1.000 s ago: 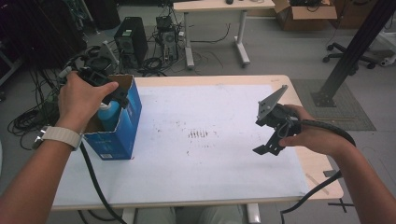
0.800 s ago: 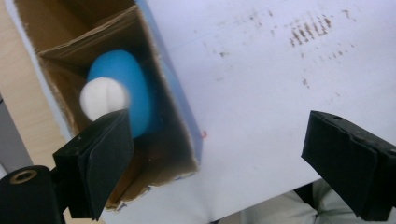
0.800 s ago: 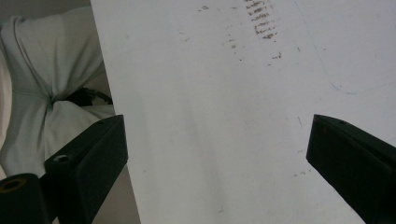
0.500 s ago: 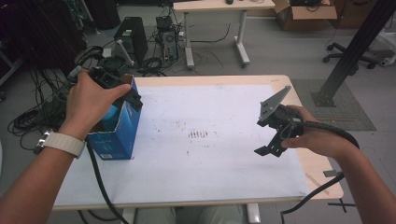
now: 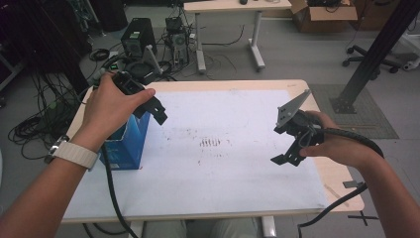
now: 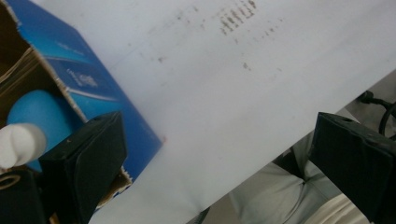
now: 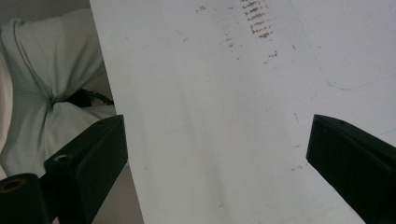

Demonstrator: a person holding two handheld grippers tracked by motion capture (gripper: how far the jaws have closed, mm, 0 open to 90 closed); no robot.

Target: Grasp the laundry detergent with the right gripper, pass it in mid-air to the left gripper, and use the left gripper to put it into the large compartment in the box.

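An open blue cardboard box [image 5: 126,144] stands at the table's left side. In the left gripper view the box [image 6: 93,84] holds a blue rounded object [image 6: 35,109] with a white tip [image 6: 18,142]. My left gripper [image 5: 157,110] hovers just above the box's right rim, over the white sheet. Its jaws have just been opening and stand wide, with nothing between them [image 6: 219,163]. My right gripper [image 5: 281,145] hangs over the right part of the table, open and empty [image 7: 219,163].
A white sheet [image 5: 223,173] covers the wooden table [image 5: 341,188], with dark smudges [image 5: 210,143] at its middle. Computer towers and cables [image 5: 143,44] lie on the floor beyond the far edge. A black post [image 5: 376,49] rises at the right.
My left gripper has come up out of the blue box and moved right, past its rim. Its jaws have spread wider. The right gripper has stayed in place.
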